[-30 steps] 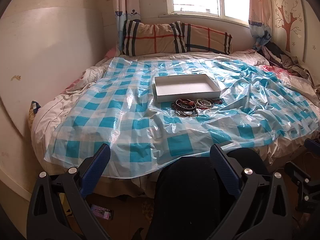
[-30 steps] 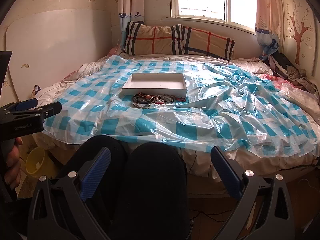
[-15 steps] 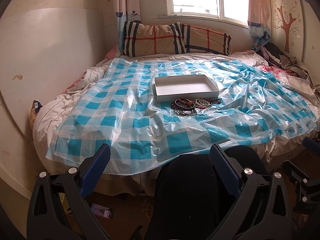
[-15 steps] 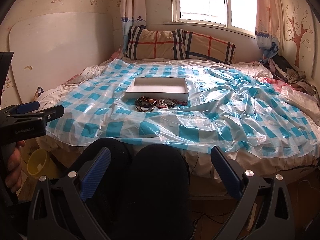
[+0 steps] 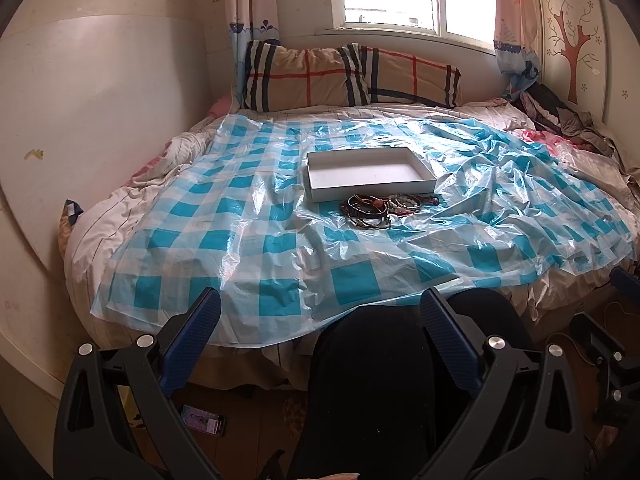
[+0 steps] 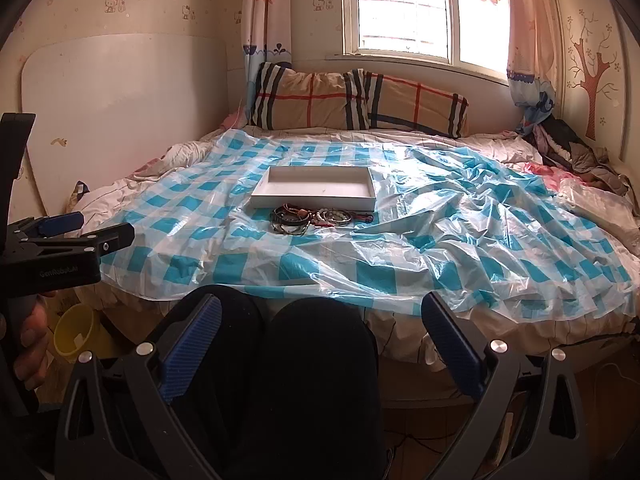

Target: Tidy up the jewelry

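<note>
A pile of bracelets and bangles (image 5: 380, 208) lies on the blue checked plastic sheet (image 5: 240, 232) on the bed, just in front of an empty white box (image 5: 368, 174). The pile (image 6: 316, 218) and the box (image 6: 316, 192) also show in the right wrist view. My left gripper (image 5: 320, 320) is open and empty, held low before the bed's near edge, far from the jewelry. My right gripper (image 6: 320, 324) is open and empty, also low and short of the bed. The left gripper shows from the side in the right wrist view (image 6: 80, 236).
The person's dark-clothed knees (image 6: 312, 360) fill the space between the fingers. Plaid pillows (image 5: 348, 76) lie at the headboard, clothes (image 5: 560, 116) at the far right. A yellow bin (image 6: 76, 330) stands on the floor at left. A phone-like object (image 5: 202, 426) lies on the floor.
Both grippers have tilted up and drawn back a little, so the bed sits slightly higher and farther in view. Both stay open. The jewelry and box have not moved.
</note>
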`<state>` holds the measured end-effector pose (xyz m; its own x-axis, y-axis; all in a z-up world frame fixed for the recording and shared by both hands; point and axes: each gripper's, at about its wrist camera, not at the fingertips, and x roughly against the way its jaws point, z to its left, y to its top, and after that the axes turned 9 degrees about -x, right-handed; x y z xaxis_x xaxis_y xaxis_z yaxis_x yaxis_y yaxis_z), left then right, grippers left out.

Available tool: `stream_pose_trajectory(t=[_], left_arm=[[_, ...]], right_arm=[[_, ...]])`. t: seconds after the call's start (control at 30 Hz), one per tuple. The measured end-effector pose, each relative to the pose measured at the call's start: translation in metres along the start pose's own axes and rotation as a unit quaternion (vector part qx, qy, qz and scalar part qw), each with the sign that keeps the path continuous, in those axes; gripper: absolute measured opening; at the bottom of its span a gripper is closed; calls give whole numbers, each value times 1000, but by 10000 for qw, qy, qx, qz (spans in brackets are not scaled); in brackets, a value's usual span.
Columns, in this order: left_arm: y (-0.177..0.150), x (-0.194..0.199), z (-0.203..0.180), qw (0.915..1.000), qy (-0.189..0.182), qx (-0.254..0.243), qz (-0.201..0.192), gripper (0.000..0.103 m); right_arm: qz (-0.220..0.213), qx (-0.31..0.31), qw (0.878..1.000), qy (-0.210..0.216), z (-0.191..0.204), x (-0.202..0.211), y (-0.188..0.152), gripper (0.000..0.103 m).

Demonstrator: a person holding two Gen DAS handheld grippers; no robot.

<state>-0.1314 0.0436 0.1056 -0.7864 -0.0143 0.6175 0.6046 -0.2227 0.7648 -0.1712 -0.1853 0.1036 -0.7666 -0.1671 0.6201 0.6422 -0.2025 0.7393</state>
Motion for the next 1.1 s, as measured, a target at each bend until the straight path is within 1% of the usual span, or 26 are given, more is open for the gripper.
stream_pose_trajectory(t=[0.43, 0.57, 0.63, 0.73, 0.8, 0.93, 1.1], left_arm=[[-1, 1, -3, 10000, -24, -13, 18, 96], [-4, -10, -7, 9997, -105, -52, 200, 96], [-3, -23, -5, 9994, -122, -32, 315, 96], [5, -43, 3, 9993, -118, 46, 355, 94], [15, -58, 11, 9990, -168, 96, 408, 91], [38, -83, 17, 9991, -128, 103, 399, 91], [65, -120, 17, 9989, -215, 111, 399, 91]], right_arm=[[-12, 2, 10000, 5, 1, 0, 0, 96], [-90, 149, 9998, -8, 6, -7, 9, 96], [-121, 193, 9997, -35, 7, -17, 18, 96], [-149, 218, 9997, 3, 6, -37, 38, 96], [-156, 271, 9995, -3, 3, -51, 51, 96], [-73, 352, 9994, 2, 0, -83, 73, 96], [103, 369, 9993, 52, -5, -123, 92, 96]])
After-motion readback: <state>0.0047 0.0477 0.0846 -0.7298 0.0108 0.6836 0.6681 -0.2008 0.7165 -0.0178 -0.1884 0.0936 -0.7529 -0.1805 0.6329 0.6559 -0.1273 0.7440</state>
